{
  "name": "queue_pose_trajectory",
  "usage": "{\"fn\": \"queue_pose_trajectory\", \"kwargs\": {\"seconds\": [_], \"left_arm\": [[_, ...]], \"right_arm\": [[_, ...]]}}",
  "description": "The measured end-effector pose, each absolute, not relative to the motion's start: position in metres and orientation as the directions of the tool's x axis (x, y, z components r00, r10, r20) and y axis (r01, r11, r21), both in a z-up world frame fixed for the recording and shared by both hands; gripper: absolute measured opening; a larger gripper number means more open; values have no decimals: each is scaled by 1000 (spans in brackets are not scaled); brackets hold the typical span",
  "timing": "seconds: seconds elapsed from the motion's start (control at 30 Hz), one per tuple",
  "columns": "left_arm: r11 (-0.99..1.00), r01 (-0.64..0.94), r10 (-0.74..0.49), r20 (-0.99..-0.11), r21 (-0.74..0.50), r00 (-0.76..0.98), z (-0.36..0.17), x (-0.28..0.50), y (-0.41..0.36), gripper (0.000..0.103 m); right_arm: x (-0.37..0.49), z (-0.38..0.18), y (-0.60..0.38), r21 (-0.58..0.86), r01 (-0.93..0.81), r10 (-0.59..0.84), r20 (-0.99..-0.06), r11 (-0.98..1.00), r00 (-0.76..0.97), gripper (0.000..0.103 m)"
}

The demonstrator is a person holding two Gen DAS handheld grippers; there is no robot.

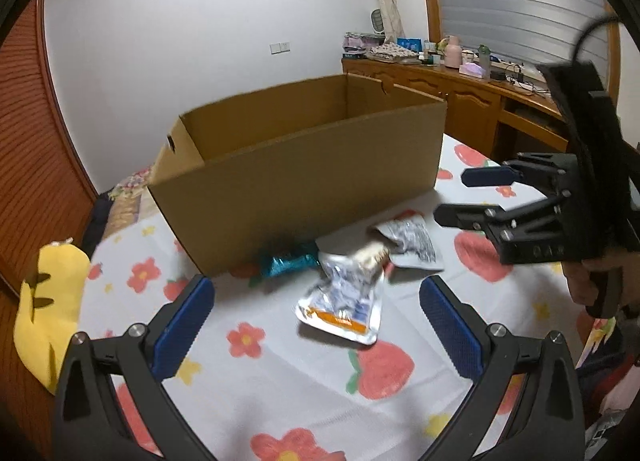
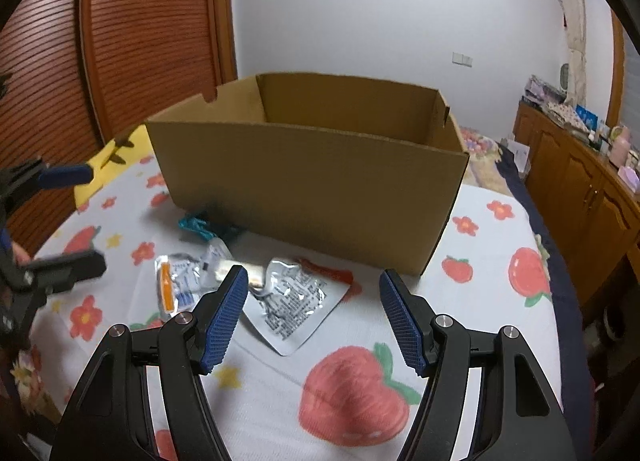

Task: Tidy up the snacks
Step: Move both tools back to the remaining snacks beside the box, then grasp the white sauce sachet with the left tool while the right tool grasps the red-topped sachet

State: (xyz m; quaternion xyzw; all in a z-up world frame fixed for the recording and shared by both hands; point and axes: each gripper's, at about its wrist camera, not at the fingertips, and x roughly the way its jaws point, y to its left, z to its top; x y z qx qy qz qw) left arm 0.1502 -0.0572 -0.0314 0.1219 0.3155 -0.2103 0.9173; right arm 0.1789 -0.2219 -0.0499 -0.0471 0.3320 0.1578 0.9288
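An open cardboard box (image 1: 300,189) (image 2: 312,189) stands on the strawberry-print sheet (image 1: 260,393). In front of it lie snack packets. One is silver with an orange stripe (image 1: 344,301) (image 2: 180,281). Another is silver with printed text (image 1: 416,241) (image 2: 292,301). A teal one (image 1: 288,263) (image 2: 196,227) lies against the box. My left gripper (image 1: 317,283) (image 2: 90,217) hovers wide open over the orange-striped packet, nothing between its pads. My right gripper (image 2: 313,271) (image 1: 456,197) is open above the printed packet's right side, not touching it.
A yellow plush (image 1: 48,301) lies at the sheet's left edge. A wooden sideboard (image 1: 460,93) (image 2: 580,189) crowded with bottles stands beyond the box. A slatted wooden door (image 2: 140,41) lies behind. A hand (image 1: 588,285) holds the right gripper's handle.
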Motion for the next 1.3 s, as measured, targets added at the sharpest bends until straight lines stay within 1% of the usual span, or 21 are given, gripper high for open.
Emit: {"fn": "queue_pose_trajectory", "kwargs": {"seconds": [0.17,0.3,0.5,0.6,0.93,1.0,1.03,1.1,1.17,1.27,1.3], "left_arm": [[886,461,-330,-649,37,686,-43,153,-52,103],[877,480,-382,-658,-35,649,-46,157,-46,103],[872,488,-382,-664,-30,642,-52,158,-47,100],[865,500,-395,-679,-48,618,-57,160,-50,95],[878,474,-379,-700,-66,605,-64,177,-56,95],[879,472,-382,-702,-75,600,-66,182,-58,95],[879,471,-383,-704,-77,599,-67,185,-58,94],[877,473,-383,-709,-79,592,-69,189,-60,90],[875,478,-383,-716,-78,584,-71,191,-62,83],[873,484,-364,-735,-55,573,-76,194,-67,77],[873,486,-354,-740,-43,571,-78,195,-69,77]], "right_arm": [[189,-60,-221,39,-322,266,-661,946,702,69],[198,-67,-221,75,-317,281,-683,945,675,69],[211,-76,-215,101,-308,286,-709,946,645,69],[215,-81,-214,114,-301,287,-718,947,634,69],[221,-99,-215,135,-287,284,-764,948,579,69],[219,-100,-216,135,-294,289,-760,946,582,61],[218,-98,-218,140,-299,296,-759,944,580,52],[217,-97,-221,154,-301,309,-755,941,579,49],[215,-95,-224,160,-310,320,-748,937,581,41],[208,-92,-225,148,-320,319,-743,936,588,39],[205,-92,-226,146,-323,320,-743,935,589,39]]}}
